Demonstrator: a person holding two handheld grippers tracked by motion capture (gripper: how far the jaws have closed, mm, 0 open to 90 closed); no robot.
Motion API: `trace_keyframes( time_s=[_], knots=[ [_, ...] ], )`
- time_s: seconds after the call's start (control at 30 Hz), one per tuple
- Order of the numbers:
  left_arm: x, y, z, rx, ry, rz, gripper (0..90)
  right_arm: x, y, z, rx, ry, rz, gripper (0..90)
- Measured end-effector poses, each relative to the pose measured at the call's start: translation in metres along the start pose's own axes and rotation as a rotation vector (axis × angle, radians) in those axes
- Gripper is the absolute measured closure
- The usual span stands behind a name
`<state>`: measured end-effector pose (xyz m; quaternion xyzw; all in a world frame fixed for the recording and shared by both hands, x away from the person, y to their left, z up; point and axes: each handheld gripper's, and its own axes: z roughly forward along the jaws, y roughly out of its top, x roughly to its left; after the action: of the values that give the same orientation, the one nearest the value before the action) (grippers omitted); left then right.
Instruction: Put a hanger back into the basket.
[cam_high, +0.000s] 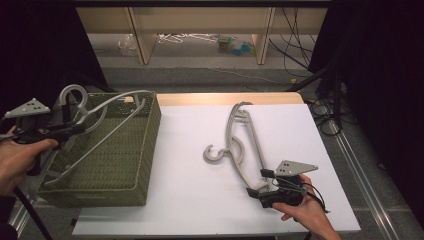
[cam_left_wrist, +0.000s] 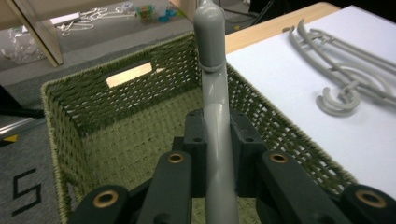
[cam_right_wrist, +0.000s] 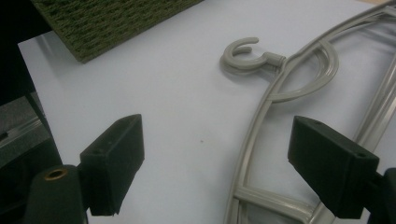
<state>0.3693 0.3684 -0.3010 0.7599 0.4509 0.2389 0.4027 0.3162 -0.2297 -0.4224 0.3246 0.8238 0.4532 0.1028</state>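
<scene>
A grey plastic hanger (cam_high: 107, 117) hangs tilted over the green woven basket (cam_high: 125, 170), its lower end down inside. My left gripper (cam_high: 79, 128) is shut on its neck just below the hook (cam_left_wrist: 211, 37), with the grey stem (cam_left_wrist: 217, 140) pinched between the black jaws. Two more grey hangers (cam_high: 243, 142) lie overlapped on the white table top (cam_high: 200, 190), one hook (cam_right_wrist: 240, 56) pointing toward the basket. My right gripper (cam_high: 257, 183) sits at their near end, open. One hanger arm (cam_right_wrist: 254, 149) lies on the table between its jaws, and the pads (cam_right_wrist: 116, 156) stand clear of it.
The basket (cam_left_wrist: 116, 121) fills the table's left side and has a cut-out handle (cam_left_wrist: 128, 74) in its far wall. A wooden strip (cam_high: 225, 98) edges the table's back. Beyond it are a floor, shelving legs (cam_high: 140, 35) and cables (cam_high: 300, 45).
</scene>
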Motion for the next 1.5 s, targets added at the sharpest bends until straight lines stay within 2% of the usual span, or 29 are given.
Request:
trace_keyframes(
  time_s=[0.07,0.1,0.17,0.2,0.27,0.33,0.37,0.43,0.53,0.57,0.63,0.67,0.7,0.73,0.87,0.9,0.97,1.03,1.5],
  knots=[
    [0.002,-0.001,0.004,0.008,0.006,0.006,79.0,0.0,-0.001,0.001,-0.008,0.01,-0.002,19.8],
    [0.005,-0.001,0.005,0.064,0.007,0.025,79.0,0.0,0.0,0.001,-0.009,0.01,-0.003,19.8],
    [0.007,-0.001,0.006,0.077,0.006,0.028,78.9,0.0,0.0,0.001,-0.009,0.011,-0.003,19.9],
    [0.008,-0.001,0.009,0.068,0.007,0.029,79.0,0.0,-0.001,0.001,-0.009,0.011,-0.003,19.9],
    [0.008,-0.001,0.013,0.064,0.014,0.01,79.0,-0.001,-0.001,0.002,-0.007,0.01,-0.005,19.9],
    [0.011,0.0,0.017,0.082,0.03,0.015,79.0,0.0,-0.001,0.002,-0.004,0.013,-0.002,19.9],
    [0.016,0.001,0.016,0.118,0.035,0.043,79.0,0.0,-0.001,0.002,-0.004,0.013,-0.002,19.9],
    [0.02,0.0,0.02,0.129,0.053,0.039,79.0,0.0,-0.001,0.001,-0.003,0.02,0.004,19.9],
    [0.024,0.0,0.028,0.143,0.045,0.037,78.9,0.0,-0.001,0.002,-0.002,0.016,-0.003,19.9],
    [0.022,0.0,0.04,0.128,0.041,0.009,79.0,-0.001,-0.001,0.003,0.001,0.022,0.001,19.9],
    [0.022,0.0,0.049,0.151,0.042,0.012,79.0,-0.001,-0.002,0.003,0.002,0.02,-0.005,19.9],
    [0.024,0.001,0.053,0.171,0.042,0.027,79.0,-0.001,-0.001,0.003,0.002,0.022,0.001,20.0],
    [0.023,0.001,0.058,0.157,0.047,0.006,79.0,0.0,-0.001,0.002,0.001,0.018,0.002,20.0],
    [0.025,0.001,0.061,0.19,0.044,0.041,79.0,-0.001,-0.001,0.002,-0.001,0.016,-0.004,20.0],
    [0.024,0.0,0.071,0.217,0.045,0.043,79.0,0.0,-0.001,0.002,-0.002,0.019,-0.004,20.0],
    [0.024,-0.002,0.076,0.217,0.051,0.022,79.0,-0.001,-0.001,0.002,-0.003,0.02,-0.003,20.1],
    [0.025,-0.005,0.081,0.226,0.061,0.025,79.0,-0.001,-0.001,0.002,-0.002,0.019,-0.003,20.1],
    [0.026,-0.01,0.085,0.242,0.05,0.003,78.9,0.0,-0.001,0.002,-0.003,0.021,-0.003,20.1],
    [0.037,-0.03,0.099,0.309,0.062,-0.016,78.7,0.0,-0.001,0.003,0.003,0.022,0.002,20.4]
  ],
)
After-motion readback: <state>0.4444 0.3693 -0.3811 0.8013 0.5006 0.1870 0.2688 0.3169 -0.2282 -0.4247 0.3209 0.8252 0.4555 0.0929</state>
